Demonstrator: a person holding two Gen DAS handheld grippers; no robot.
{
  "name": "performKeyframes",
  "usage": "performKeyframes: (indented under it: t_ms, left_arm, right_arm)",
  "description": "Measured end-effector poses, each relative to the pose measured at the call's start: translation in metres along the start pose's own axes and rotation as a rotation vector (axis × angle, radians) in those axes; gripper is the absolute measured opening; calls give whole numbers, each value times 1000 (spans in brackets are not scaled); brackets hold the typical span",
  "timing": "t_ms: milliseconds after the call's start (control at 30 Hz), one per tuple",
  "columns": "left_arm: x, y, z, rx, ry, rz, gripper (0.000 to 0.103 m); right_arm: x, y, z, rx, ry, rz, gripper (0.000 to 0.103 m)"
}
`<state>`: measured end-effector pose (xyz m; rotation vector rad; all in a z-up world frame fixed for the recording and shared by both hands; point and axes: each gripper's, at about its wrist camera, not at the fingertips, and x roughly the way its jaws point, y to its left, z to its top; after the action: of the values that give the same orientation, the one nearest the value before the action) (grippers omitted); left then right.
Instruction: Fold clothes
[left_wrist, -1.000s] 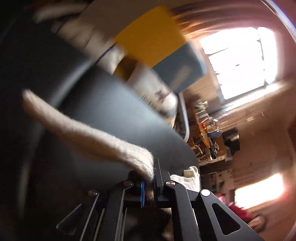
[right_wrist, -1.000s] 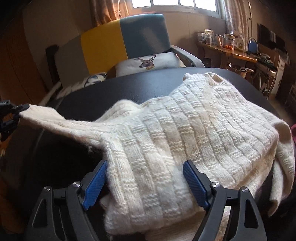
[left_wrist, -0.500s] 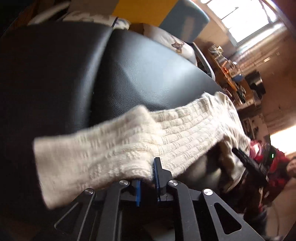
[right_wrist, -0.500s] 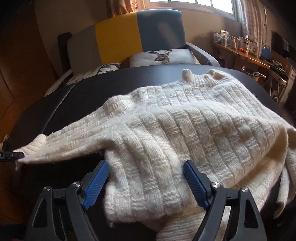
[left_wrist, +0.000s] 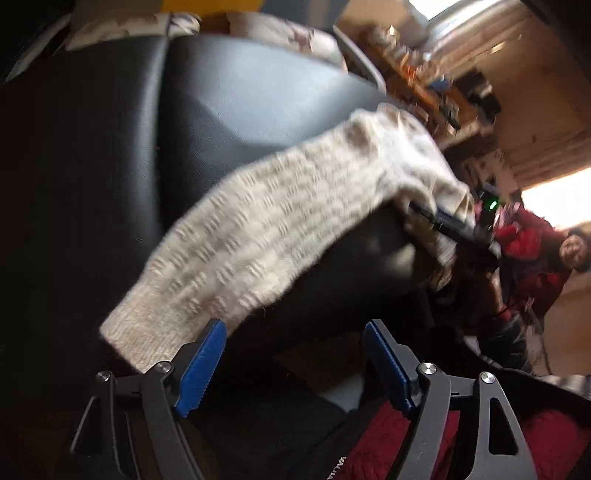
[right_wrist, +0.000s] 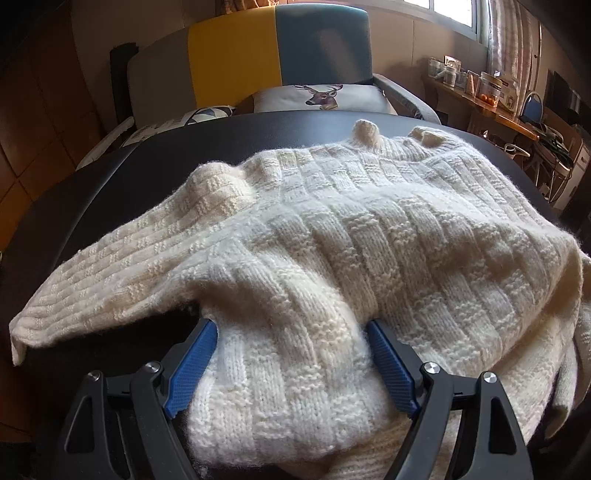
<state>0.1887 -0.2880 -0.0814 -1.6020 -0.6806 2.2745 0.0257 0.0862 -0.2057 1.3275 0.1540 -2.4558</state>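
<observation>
Where sleeve (left_wrist: 236, 254) drapes: perhaps table edge (left_wrist: 354, 291).

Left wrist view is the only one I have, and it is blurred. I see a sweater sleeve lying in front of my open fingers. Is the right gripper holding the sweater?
Observer: No. The right gripper is open. Its blue pads stand on both sides of a bulge of the cream knit sweater without pinching it.
Operator: Where is the collar?
Observer: What looks like the collar lies at the far side of the black table, toward the armchair.
Operator: Is all of the sweater on the table?
Observer: Not all. On the right, part of the knit droops over the table edge.
</observation>
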Motion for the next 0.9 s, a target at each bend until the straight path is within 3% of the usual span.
performKeyframes:
  t_ms: [33, 100, 300, 400, 467, 600, 700, 900]
  left_arm:
    - [-11, 7, 8, -45, -64, -1, 79]
    - [-23, 20, 22, -122, -148, 71, 79]
    - [32, -20, 32, -101, -121, -28, 81]
    - [43, -40, 11, -26, -104, -52, 81]
    - [38, -33, 1, -15, -126, 33, 81]
    - [21, 8, 11, -72, -202, 353, 81]
    - [24, 26, 26, -80, -213, 381, 81]
    - [79, 7, 48, 52, -143, 415, 81]
  right_arm:
    - [1, 2, 2, 1, 1, -6, 86]
    - [3, 6, 4, -8, 3, -24, 86]
    - [4, 10, 1, -45, 11, -49, 86]
    - [4, 8, -2, -51, 3, -38, 86]
    - [5, 8, -1, -50, 1, -39, 86]
    - [8, 13, 0, -54, 4, -57, 90]
    - [6, 14, 1, -54, 6, -53, 90]
    - [-21, 5, 12, -5, -58, 24, 89]
